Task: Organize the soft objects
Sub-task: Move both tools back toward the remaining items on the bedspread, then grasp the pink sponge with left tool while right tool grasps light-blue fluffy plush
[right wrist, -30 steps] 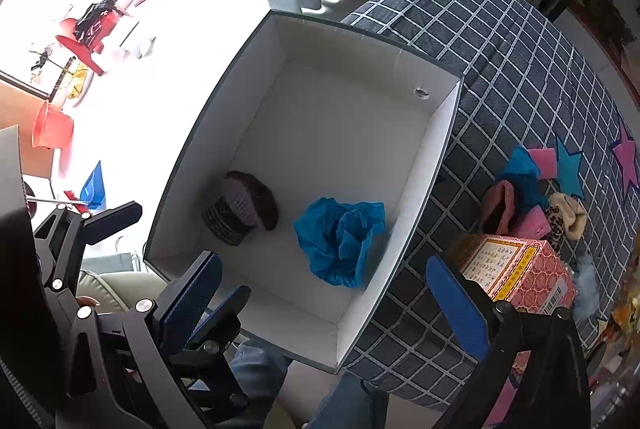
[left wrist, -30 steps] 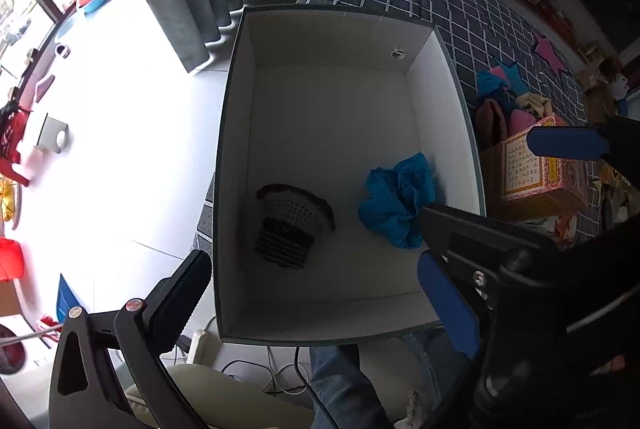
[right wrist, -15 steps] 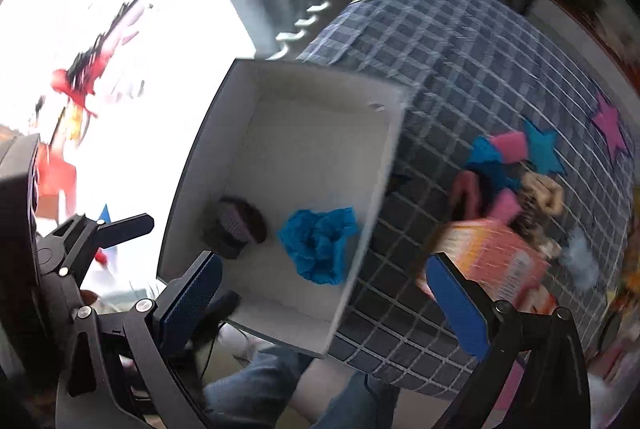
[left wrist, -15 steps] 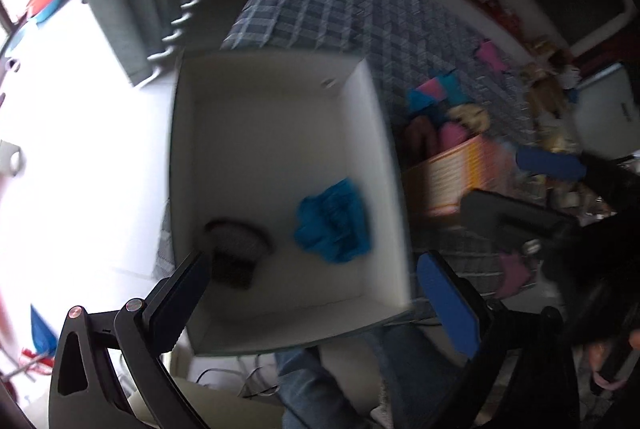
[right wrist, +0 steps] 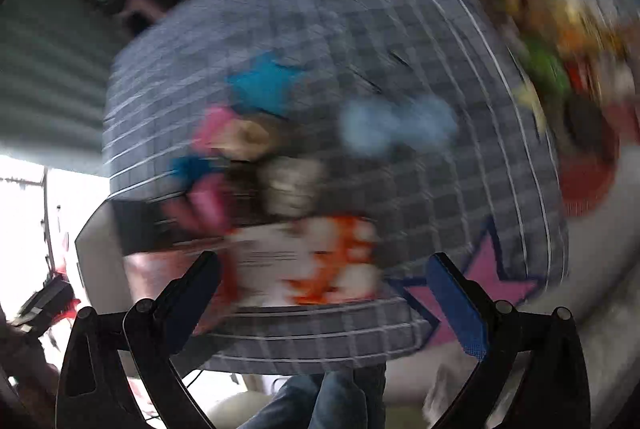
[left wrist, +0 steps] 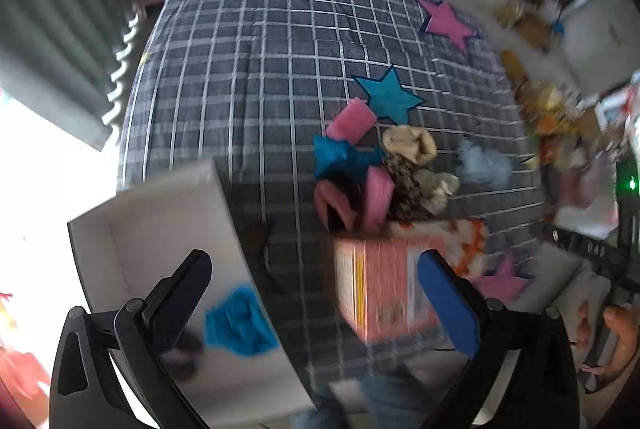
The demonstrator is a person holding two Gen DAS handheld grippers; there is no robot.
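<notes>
Soft objects lie in two places on a bed covered by a grey checked blanket point(left wrist: 248, 77). At the far left of the left wrist view, a white box point(left wrist: 160, 213) sits at the blanket's edge, and a crumpled blue cloth point(left wrist: 238, 325) rests on its floor beside a dark blurred item point(left wrist: 182, 345) that is partly hidden by a finger. The left gripper point(left wrist: 312, 293) hangs above the box's right wall with its jaws spread wide and nothing between them. Further right, a pink and orange carton point(left wrist: 384, 277) stands on the blanket, and just behind it sits the main pile: a pink roll point(left wrist: 350, 121), a teal piece point(left wrist: 332, 155), pink pieces point(left wrist: 376, 197), a cream bundle point(left wrist: 410, 143) and a speckled dark item point(left wrist: 408, 189). A pale blue fluffy tuft point(left wrist: 482, 165) lies just right of the pile. The right wrist view is heavily blurred; the right gripper point(right wrist: 324, 285) is also wide open and empty, hovering over the carton point(right wrist: 308, 261), with the pile as smeared colours beyond it and the pale blue tuft point(right wrist: 396, 125) to the right.
</notes>
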